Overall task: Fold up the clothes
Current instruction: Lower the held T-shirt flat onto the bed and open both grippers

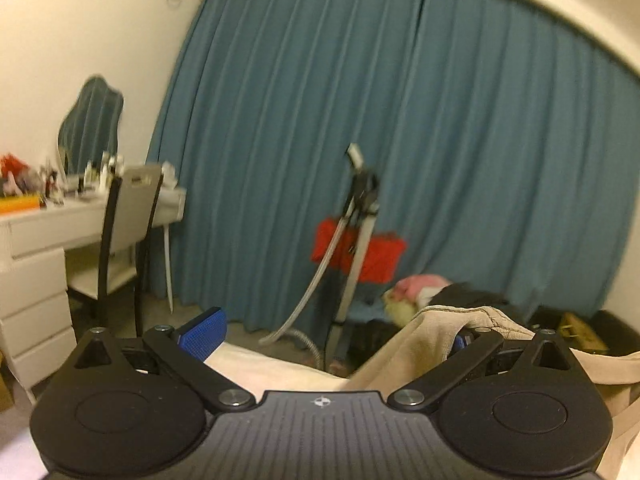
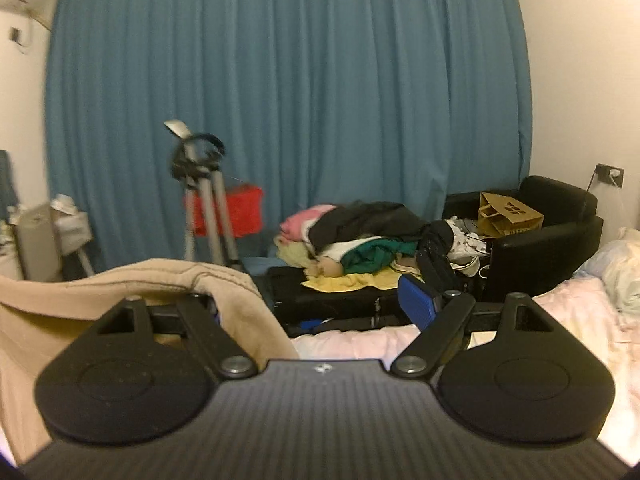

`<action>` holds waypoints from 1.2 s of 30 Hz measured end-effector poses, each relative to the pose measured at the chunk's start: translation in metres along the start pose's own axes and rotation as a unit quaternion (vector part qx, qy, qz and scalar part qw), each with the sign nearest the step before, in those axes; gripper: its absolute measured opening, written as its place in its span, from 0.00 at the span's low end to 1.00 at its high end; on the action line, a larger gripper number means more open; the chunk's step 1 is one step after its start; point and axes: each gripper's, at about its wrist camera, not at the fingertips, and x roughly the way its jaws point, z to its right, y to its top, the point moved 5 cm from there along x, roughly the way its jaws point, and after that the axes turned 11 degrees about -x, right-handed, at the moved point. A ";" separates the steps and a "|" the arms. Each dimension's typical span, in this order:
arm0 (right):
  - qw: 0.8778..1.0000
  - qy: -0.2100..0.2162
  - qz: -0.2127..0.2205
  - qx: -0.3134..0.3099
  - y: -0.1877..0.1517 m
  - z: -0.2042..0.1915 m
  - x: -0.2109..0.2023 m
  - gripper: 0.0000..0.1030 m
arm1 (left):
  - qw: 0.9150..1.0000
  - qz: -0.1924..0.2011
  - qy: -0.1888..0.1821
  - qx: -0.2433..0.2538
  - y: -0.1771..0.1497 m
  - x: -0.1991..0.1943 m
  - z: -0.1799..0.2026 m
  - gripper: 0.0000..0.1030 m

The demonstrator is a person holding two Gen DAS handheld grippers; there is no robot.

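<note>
A beige garment (image 1: 436, 340) hangs over the right finger of my left gripper (image 1: 332, 336), whose jaws stand wide open; its left blue pad (image 1: 204, 332) is bare. The same beige garment (image 2: 132, 280) drapes over the left finger of my right gripper (image 2: 316, 304), also wide open, with its right blue pad (image 2: 416, 300) bare. The cloth is stretched between the two grippers, hooked on the inner fingers and lifted above the pale bed sheet (image 2: 360, 340). Both grippers point level toward the blue curtain.
A blue curtain (image 2: 288, 92) fills the back. A tripod (image 2: 208, 208) and red box (image 2: 240, 208) stand before it. A heap of clothes (image 2: 360, 232) and a black armchair (image 2: 552, 232) are at right. A white desk (image 1: 60, 232) and chair (image 1: 128, 232) are at left.
</note>
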 end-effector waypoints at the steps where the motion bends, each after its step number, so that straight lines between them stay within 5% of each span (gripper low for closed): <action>1: 1.000 -0.008 -0.003 -0.004 -0.005 -0.004 0.032 0.79 | 1.000 -0.011 0.007 0.002 -0.012 0.038 -0.002 1.00; 5: 0.998 -0.015 -0.061 -0.019 -0.059 -0.020 0.156 0.79 | 0.996 -0.078 0.030 0.014 -0.071 0.182 -0.017 1.00; 8: 0.989 -0.015 -0.142 -0.033 -0.116 -0.032 0.230 0.79 | 0.985 -0.155 0.058 0.041 -0.129 0.266 -0.031 0.99; 11: 0.973 0.012 -0.223 -0.055 -0.172 -0.048 0.268 0.79 | 0.961 -0.253 0.073 0.086 -0.182 0.318 -0.046 0.97; 14: 0.954 0.035 -0.279 -0.100 -0.194 -0.059 0.281 0.79 | 0.921 -0.347 0.083 0.160 -0.221 0.348 -0.051 0.97; 15: 0.951 0.044 -0.286 -0.113 -0.193 -0.062 0.281 0.79 | 0.906 -0.368 0.084 0.189 -0.228 0.352 -0.049 0.97; 18: 0.942 0.074 -0.298 -0.135 -0.178 -0.070 0.277 0.79 | 0.888 -0.375 0.073 0.256 -0.225 0.355 -0.037 0.99; 22: 0.947 0.101 -0.286 -0.103 -0.153 -0.067 0.245 0.79 | 0.898 -0.363 0.029 0.246 -0.204 0.333 -0.024 1.00; 28: 0.970 0.108 -0.209 -0.057 -0.133 -0.062 0.168 0.79 | 0.940 -0.281 -0.009 0.193 -0.179 0.238 -0.032 1.00; 36: 0.985 0.127 -0.117 0.023 -0.124 -0.055 -0.013 0.79 | 0.971 -0.202 -0.051 0.117 -0.158 -0.017 -0.056 1.00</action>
